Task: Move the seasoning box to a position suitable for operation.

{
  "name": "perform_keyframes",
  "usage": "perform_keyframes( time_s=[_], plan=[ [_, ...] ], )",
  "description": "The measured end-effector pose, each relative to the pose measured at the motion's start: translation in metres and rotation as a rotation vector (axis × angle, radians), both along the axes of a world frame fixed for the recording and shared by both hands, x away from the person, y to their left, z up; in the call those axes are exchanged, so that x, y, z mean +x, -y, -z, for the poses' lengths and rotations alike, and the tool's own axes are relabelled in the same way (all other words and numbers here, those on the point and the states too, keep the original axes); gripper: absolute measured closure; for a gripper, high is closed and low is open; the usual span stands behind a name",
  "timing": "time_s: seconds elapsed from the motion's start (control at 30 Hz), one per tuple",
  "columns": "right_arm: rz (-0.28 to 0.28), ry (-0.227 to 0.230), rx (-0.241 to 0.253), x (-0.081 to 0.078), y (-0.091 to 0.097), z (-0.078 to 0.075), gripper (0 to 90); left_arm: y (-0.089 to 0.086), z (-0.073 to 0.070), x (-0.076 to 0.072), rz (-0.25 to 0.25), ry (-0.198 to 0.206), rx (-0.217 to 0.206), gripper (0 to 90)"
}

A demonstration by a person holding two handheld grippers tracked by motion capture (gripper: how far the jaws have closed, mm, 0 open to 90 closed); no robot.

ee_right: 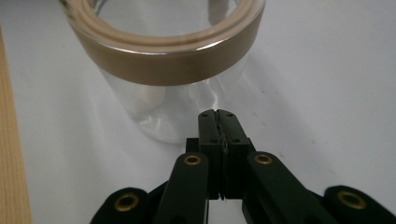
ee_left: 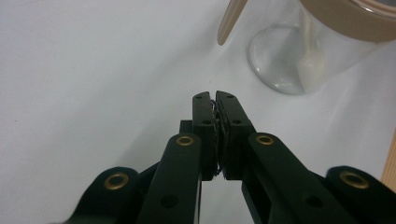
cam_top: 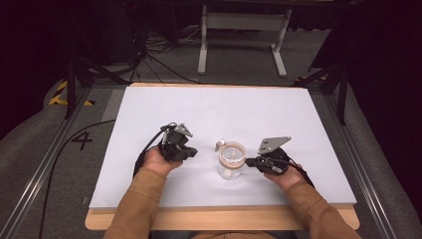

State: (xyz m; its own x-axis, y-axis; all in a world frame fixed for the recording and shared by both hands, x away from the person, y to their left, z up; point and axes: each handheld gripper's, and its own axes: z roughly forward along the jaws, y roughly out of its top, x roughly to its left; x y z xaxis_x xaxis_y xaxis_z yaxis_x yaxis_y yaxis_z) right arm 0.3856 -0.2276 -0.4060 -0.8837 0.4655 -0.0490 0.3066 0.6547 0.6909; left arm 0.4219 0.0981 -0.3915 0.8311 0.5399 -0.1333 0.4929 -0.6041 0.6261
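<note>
A clear glass jar with a tan band around its open mouth stands on the white tabletop, between my two grippers. A pale spoon-like handle sticks out at the jar's upper left. My left gripper is a short way left of the jar, shut and holding nothing. In the left gripper view its jaws meet, with the jar and handle ahead to the right. My right gripper sits close against the jar's right side, also shut. Its tips almost touch the glass.
The table's wooden front edge runs below the white surface and appears at one side of each gripper view. Black cables lie on the floor at the left. A white stand is beyond the table.
</note>
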Motion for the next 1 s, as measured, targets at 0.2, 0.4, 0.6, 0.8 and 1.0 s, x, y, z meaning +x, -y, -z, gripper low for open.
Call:
perform_keyframes(
  time_s=[0.2,0.4,0.6,0.8,1.0],
  plan=[
    [-0.049,0.003,-0.014,-0.009,-0.014,0.0,89.8,-0.001,0.0,0.001,0.006,-0.011,0.004,87.1],
    [-0.113,0.012,-0.022,-0.018,-0.03,0.001,89.8,0.001,-0.001,0.0,0.009,0.013,-0.003,87.1],
    [-0.115,0.023,-0.004,-0.018,-0.027,-0.001,89.7,0.008,0.003,0.001,0.011,0.045,-0.039,87.2],
    [-0.069,0.015,0.017,-0.021,-0.012,-0.001,89.7,0.019,0.007,0.01,0.065,0.065,-0.081,89.0],
    [-0.022,0.019,0.024,-0.031,0.005,-0.001,89.7,0.034,0.006,0.021,0.118,0.059,-0.081,89.2]
  ],
)
